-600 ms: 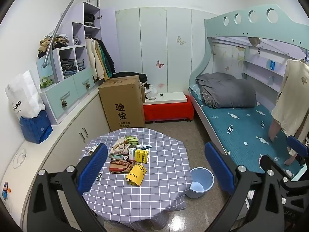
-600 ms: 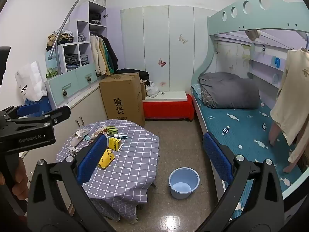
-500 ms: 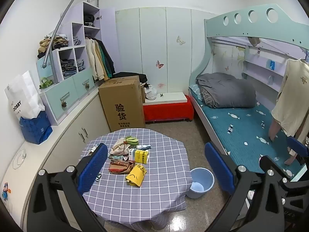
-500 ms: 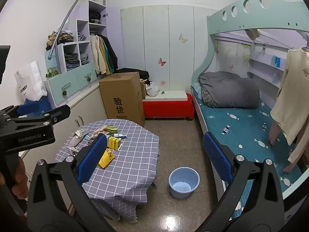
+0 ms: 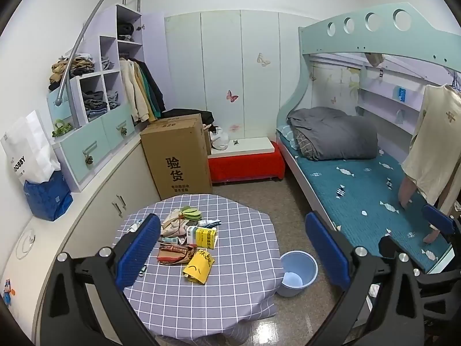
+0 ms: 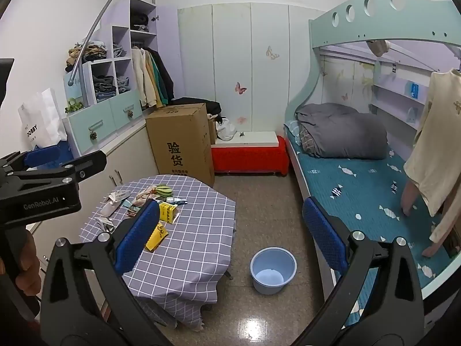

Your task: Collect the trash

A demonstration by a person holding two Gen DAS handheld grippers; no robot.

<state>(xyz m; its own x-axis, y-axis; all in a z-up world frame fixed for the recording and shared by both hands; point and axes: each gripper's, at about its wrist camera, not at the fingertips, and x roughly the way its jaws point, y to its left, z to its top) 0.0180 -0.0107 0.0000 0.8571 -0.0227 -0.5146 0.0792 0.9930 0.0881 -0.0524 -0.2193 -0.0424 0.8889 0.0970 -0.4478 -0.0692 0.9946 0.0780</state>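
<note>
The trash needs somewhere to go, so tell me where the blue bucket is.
The blue bucket stands on the floor just right of the checked table, between it and the bunk bed; both wrist views show it.

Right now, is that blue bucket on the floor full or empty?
Empty, as far as shows. The bucket stands upright beside the table, and its pale bare bottom is visible in both views; the trash lies on the table.

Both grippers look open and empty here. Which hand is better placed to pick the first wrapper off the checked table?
Left. The left gripper looks straight over the trash pile; the right gripper sits further right, nearer the blue bucket.
</note>
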